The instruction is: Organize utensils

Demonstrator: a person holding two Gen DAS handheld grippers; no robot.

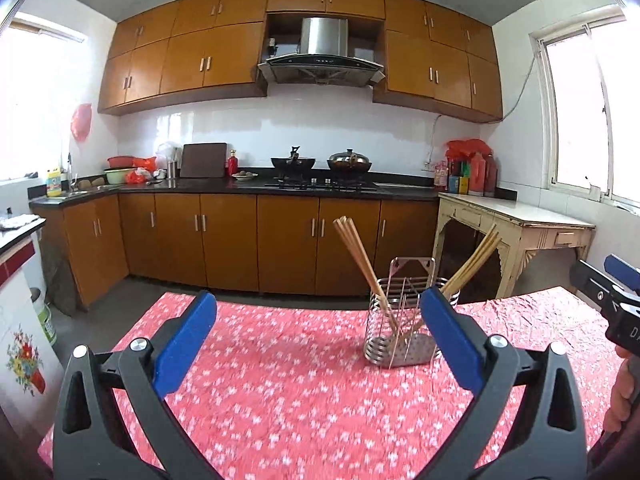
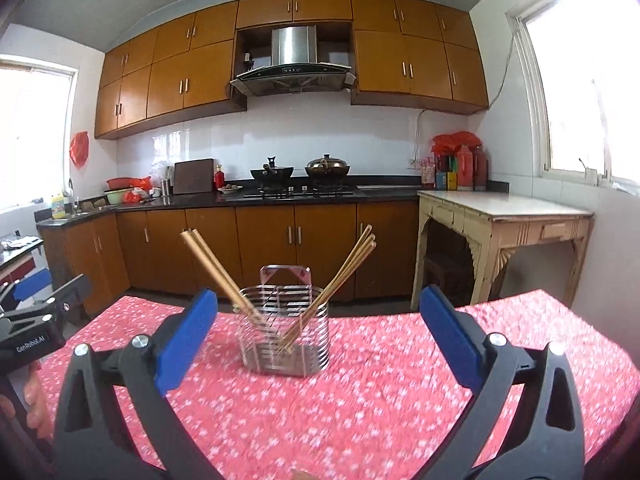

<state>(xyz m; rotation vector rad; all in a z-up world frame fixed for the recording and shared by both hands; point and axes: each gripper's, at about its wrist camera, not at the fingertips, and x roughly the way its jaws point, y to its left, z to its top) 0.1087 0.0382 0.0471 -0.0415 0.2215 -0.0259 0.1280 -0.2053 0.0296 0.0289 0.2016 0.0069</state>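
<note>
I have both tools spread wide with nothing in them: the left tool [image 1: 316,336] and the right tool [image 2: 320,334]. The wire caddy [image 2: 285,330] stands on the table [image 2: 400,380], centre frame in the right view and right of centre in the left. Chopsticks [image 2: 216,270] lean out in two bunches, one to each side. No loose utensil shows, so I judge the sorting nearly finished. Next, I'd check the far table edge.

The left tongs [image 2: 28,300] body reads "GenRobot.AI"; the right tongs [image 1: 618,280] show only "DA", cut off.
</note>
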